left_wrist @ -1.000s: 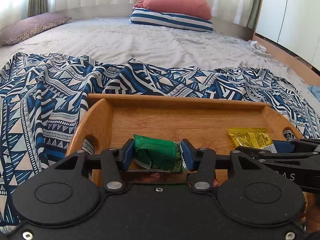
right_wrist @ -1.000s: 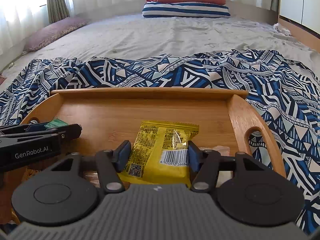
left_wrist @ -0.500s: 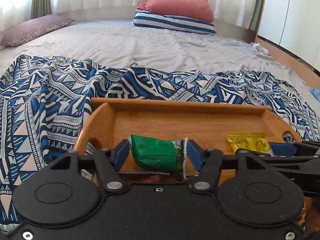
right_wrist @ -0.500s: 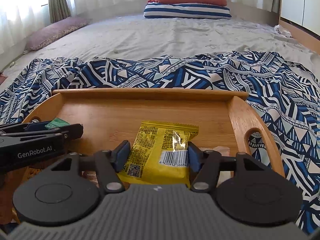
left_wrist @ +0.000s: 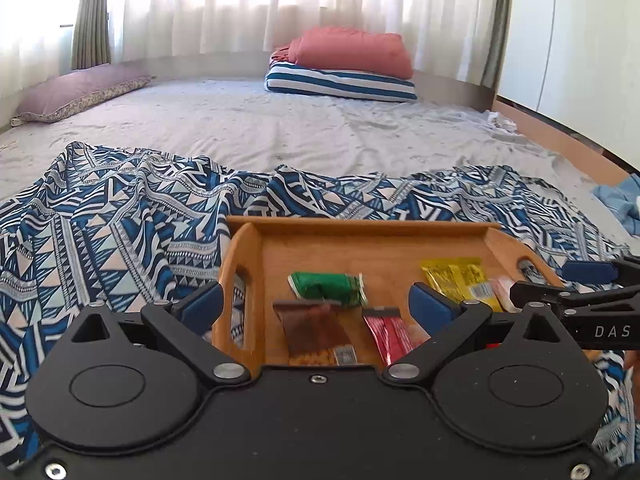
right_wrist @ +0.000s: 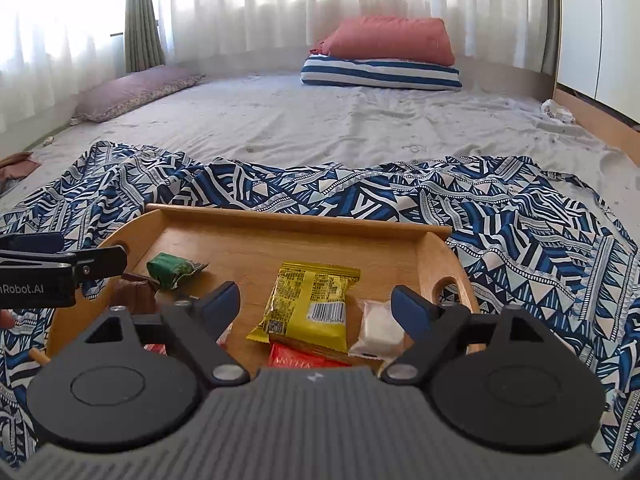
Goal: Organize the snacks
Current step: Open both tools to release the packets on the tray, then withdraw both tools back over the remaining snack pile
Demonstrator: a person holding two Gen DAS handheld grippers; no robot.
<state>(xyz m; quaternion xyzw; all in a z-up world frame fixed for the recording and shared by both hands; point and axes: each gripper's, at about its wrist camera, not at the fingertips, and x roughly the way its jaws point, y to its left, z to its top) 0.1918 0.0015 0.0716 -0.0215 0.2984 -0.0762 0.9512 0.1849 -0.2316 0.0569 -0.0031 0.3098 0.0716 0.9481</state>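
A wooden tray [left_wrist: 360, 226] [right_wrist: 296, 220] sits on a blue patterned cloth on the bed. In it lie a green snack packet [left_wrist: 326, 284] [right_wrist: 172, 268], a yellow packet [left_wrist: 460, 284] [right_wrist: 310, 304], a brown packet [left_wrist: 316, 326], a red packet [left_wrist: 390, 332] [right_wrist: 304, 358] and a white packet [right_wrist: 380, 330]. My left gripper [left_wrist: 316, 306] is open and empty, raised over the tray's near left. My right gripper [right_wrist: 316, 306] is open and empty, raised over the yellow packet. Each gripper shows at the edge of the other's view.
The blue patterned cloth [left_wrist: 120, 220] [right_wrist: 520, 220] spreads around the tray. Beyond it lies the grey bed sheet [left_wrist: 280, 132] with a striped pillow and red cushion [left_wrist: 348, 68] and a purple pillow [left_wrist: 80, 92]. A wooden bed edge [left_wrist: 560, 136] runs at the right.
Both grippers opened wide, let go of the green and yellow packets, and drew back and up from the tray. Both packets now lie in the tray.
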